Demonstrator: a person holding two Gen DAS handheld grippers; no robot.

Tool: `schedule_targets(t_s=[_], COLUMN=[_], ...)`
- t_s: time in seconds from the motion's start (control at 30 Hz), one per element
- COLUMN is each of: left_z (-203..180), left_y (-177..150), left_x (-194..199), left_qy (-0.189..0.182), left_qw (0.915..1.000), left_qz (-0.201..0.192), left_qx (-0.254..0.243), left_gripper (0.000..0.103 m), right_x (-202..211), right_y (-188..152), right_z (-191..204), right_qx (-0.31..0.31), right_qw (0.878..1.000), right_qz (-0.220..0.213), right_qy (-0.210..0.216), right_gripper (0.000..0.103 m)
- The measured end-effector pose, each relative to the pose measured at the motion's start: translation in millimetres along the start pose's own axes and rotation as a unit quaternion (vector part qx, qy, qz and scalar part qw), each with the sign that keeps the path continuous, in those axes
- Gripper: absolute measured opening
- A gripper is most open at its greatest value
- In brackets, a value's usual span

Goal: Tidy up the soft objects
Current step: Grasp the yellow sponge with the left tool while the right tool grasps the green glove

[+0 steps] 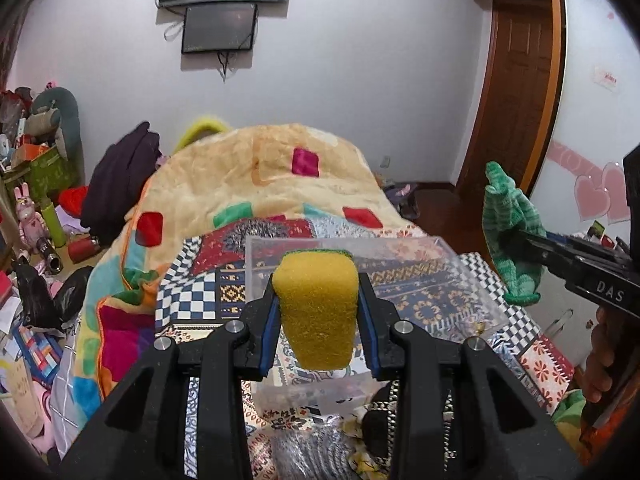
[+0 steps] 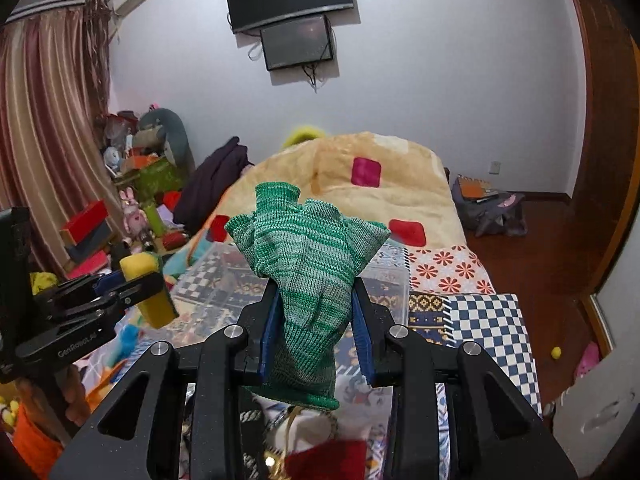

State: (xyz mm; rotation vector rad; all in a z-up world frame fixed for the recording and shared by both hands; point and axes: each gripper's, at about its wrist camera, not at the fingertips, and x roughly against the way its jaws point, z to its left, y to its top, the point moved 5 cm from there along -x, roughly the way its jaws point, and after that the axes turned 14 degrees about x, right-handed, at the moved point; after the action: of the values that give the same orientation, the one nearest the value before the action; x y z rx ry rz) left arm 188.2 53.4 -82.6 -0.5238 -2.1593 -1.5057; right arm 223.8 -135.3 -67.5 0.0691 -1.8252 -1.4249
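Observation:
My left gripper [image 1: 318,312] is shut on a yellow sponge [image 1: 318,308] with a green back and holds it above a clear plastic box [image 1: 432,264] on the bed. My right gripper [image 2: 314,320] is shut on a green knitted glove [image 2: 308,256] and holds it above the same box [image 2: 392,284]. In the left wrist view the glove [image 1: 510,232] hangs in the right gripper at the right. In the right wrist view the sponge [image 2: 146,284] shows in the left gripper at the left.
The box sits on a patchwork bedspread [image 1: 208,296]. A beige blanket [image 1: 256,176] with coloured squares is heaped behind it. A dark garment [image 1: 120,188] lies left of the blanket. Cluttered toys and boxes [image 2: 132,200] fill the left side. A wooden floor [image 2: 540,240] lies right.

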Motion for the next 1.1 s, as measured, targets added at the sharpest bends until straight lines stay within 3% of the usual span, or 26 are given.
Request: schedule_targets(t_s=[0.2,0.6,0.77,0.9,1.1], left_z=[-2.6,-3.7,-3.6,-2.8,-5.8], left_y=[-12.1,-26.9,-27.5,-22.9,-13.4], left_x=[-41.7,-82.0,-80.0,-68.6,-36.2], left_qy=[0.004,0.035,0.042,0.038,0.012], left_qw=[0.9984,0.9921,0.9917,0.9938,0.9972], left_qz=[0.052,0.106,0.105,0.091,0.066], left_qx=[-0.019,-0.057,-0.061,-0.051,-0.033], left_gripper=[0.034,0.034,0.037,0.05,0.058], right_x=[-33.4,-74.6,-73.5,-65.4,-35.7], right_y=[-11.3,-36.2,-35.5,-30.2,-15.2], right_z=[-4.8,9.0,13.5,13.8,13.8], right_qx=[-0.007,0.029,0.042,0.045,0.044], right_qw=[0.999,0.991,0.99,0.992,0.996], right_qz=[0.042,0.126,0.129,0.117,0.072], right_qy=[-0.003,0.025,0.027,0.025,0.02], right_gripper=[0.03,0.03,0.033,0.046,0.058])
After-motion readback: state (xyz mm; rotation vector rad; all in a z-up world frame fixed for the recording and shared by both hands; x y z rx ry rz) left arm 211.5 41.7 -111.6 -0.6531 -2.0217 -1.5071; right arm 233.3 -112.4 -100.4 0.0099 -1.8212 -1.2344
